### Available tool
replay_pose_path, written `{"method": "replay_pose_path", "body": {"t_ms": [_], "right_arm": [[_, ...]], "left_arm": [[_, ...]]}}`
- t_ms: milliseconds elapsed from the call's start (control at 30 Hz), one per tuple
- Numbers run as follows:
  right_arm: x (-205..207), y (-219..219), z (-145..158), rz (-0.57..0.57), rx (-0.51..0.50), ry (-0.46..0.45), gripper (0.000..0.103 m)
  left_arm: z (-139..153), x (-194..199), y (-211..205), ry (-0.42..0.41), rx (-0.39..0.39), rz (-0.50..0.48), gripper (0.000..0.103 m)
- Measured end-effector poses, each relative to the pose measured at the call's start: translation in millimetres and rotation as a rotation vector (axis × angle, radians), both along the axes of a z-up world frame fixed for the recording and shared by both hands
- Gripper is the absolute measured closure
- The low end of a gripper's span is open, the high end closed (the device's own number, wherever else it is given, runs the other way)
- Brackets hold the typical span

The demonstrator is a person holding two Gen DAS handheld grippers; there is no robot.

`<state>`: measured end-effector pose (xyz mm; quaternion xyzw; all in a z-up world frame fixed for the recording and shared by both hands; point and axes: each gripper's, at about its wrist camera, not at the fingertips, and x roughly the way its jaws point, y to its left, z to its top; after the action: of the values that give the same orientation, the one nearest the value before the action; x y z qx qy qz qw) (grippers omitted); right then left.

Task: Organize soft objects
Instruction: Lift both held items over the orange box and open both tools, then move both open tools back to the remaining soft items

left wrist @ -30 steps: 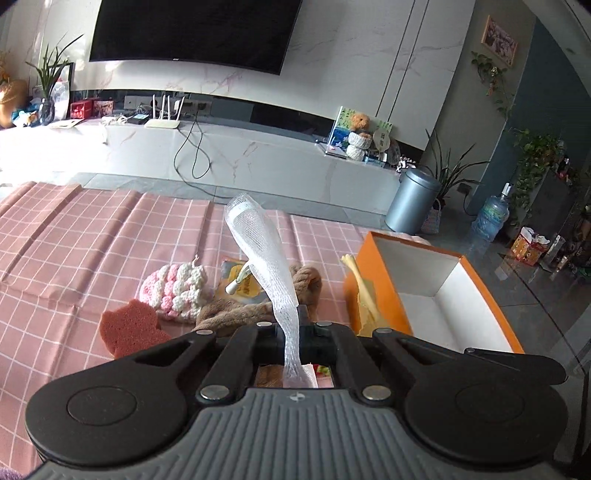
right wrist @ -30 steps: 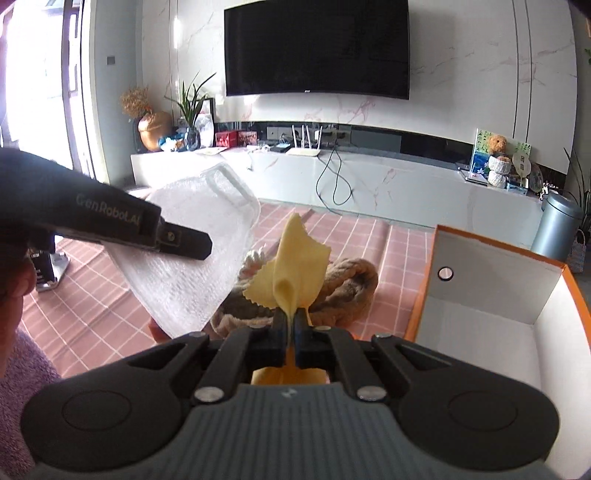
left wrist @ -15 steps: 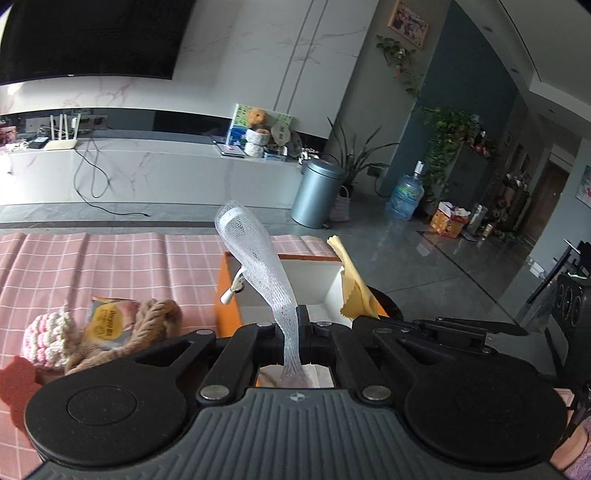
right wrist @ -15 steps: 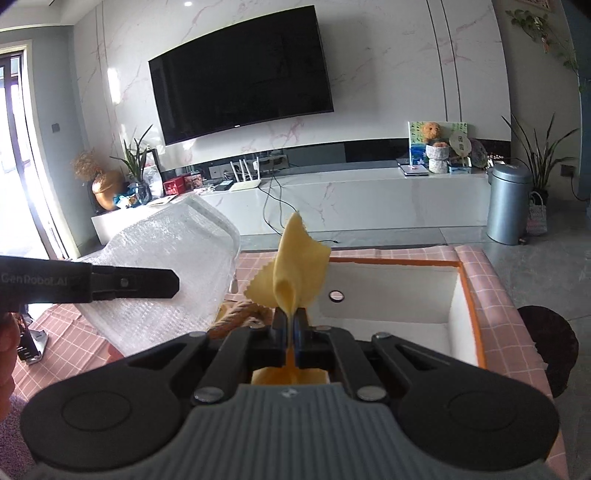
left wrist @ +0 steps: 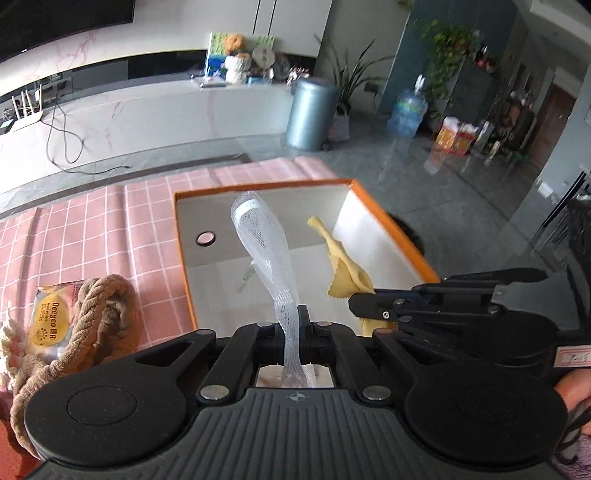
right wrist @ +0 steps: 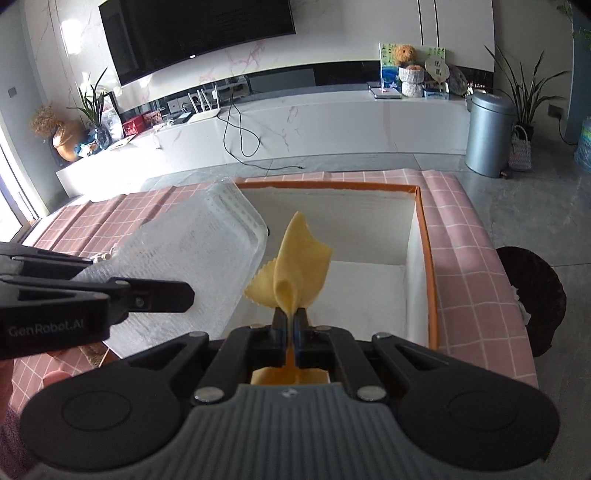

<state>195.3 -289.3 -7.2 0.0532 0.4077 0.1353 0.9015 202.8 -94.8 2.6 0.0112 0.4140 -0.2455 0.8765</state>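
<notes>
Over the orange box [left wrist: 391, 229], both grippers hold soft things up. Left gripper [left wrist: 293, 325] is pinched tight on a white mesh bag [left wrist: 264, 243]. Right gripper [right wrist: 290, 323] is squeezed shut on a yellow cloth [right wrist: 295, 266]. From the left camera the bag looks thin, like a strip, and a brown rope [left wrist: 99, 317] and a snack packet [left wrist: 50, 321] lie on the pink checked cloth [left wrist: 110, 229] beside the box. Only the right camera shows the bag [right wrist: 192, 254] spread wide and flat, and the TV [right wrist: 192, 33] on the wall
</notes>
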Motion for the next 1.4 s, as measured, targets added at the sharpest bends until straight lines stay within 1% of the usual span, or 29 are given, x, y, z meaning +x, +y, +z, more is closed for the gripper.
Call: {"method": "replay_pose_path", "body": {"t_ms": [100,267,367,400,433,500,600,667,700,733,767,800,833,867,967,1033,1100,1167,1300,1400], "right_arm": [[21.1,4.3,-10.8,-0.006,0.008,0.040,0.102],[44.0,9.5,-25.1,0.003,0.036,0.094,0.101],[51.4,15.5,-31.4,0.016,0.025,0.115,0.101],[52.4,17.5,-33.3,0.018,0.019,0.119,0.098],[53.6,18.3,-34.7,0.017,0.012,0.127,0.096],[53.3,20.2,-35.8,0.017,0.016,0.144,0.095],[54.8,20.7,-37.0,0.010,0.003,0.163,0.093],[53.7,20.8,-36.6,0.012,0.016,0.170,0.092],[52.9,20.9,-35.4,0.012,0.018,0.166,0.087],[52.0,21.1,-33.4,0.006,0.012,0.157,0.076],[49.5,20.0,-30.5,-0.002,0.008,0.143,0.071],[47.0,18.7,-27.8,-0.007,0.008,0.133,0.067],[44.2,16.6,-24.8,-0.010,0.013,0.128,0.067],[41.4,15.5,-22.2,-0.014,0.018,0.123,0.067],[29.8,15.1,-13.3,-0.014,0.012,0.095,0.061],[20.0,17.3,-7.0,-0.010,-0.008,0.067,0.053],[10.5,20.5,-0.4,-0.012,-0.029,0.036,0.049],[-1.1,22.1,7.6,-0.017,-0.038,-0.003,0.047],[-28.5,30.2,27.7,-0.024,-0.037,-0.105,0.038],[-52.8,40.7,43.4,-0.029,-0.015,-0.199,0.037]], "left_arm": [[-6.1,7.9,-3.6,0.008,0.036,-0.006,0.102],[-11.3,16.1,-8.5,0.015,0.099,0.001,0.102],[-14.2,19.2,-9.2,0.024,0.118,0.004,0.101],[-15.5,19.2,-8.9,0.030,0.122,0.006,0.101],[-16.6,18.9,-8.7,0.033,0.128,0.009,0.100],[-18.0,18.8,-8.1,0.038,0.138,0.012,0.096],[-18.4,19.2,-3.6,0.039,0.145,0.030,0.094],[-15.2,19.4,-2.4,0.034,0.142,0.038,0.082],[-12.4,19.6,-2.6,0.030,0.142,0.043,0.078],[-9.8,17.7,-1.2,0.024,0.146,0.050,0.074],[-5.7,15.9,0.4,0.015,0.142,0.048,0.070],[-1.8,13.3,1.9,0.002,0.140,0.048,0.065],[2.2,10.3,4.2,-0.014,0.137,0.049,0.055],[7.7,7.4,5.6,-0.028,0.126,0.049,0.053],[21.9,-0.3,13.4,-0.043,0.096,0.062,0.053],[30.7,-6.4,17.7,-0.059,0.075,0.066,0.053],[39.1,-13.0,22.5,-0.079,0.054,0.072,0.053],[47.8,-22.5,29.9,-0.111,0.030,0.087,0.053],[64.3,-39.8,54.0,-0.179,-0.029,0.130,0.053],[74.6,-52.3,75.0,-0.205,-0.057,0.164,0.053]]}}
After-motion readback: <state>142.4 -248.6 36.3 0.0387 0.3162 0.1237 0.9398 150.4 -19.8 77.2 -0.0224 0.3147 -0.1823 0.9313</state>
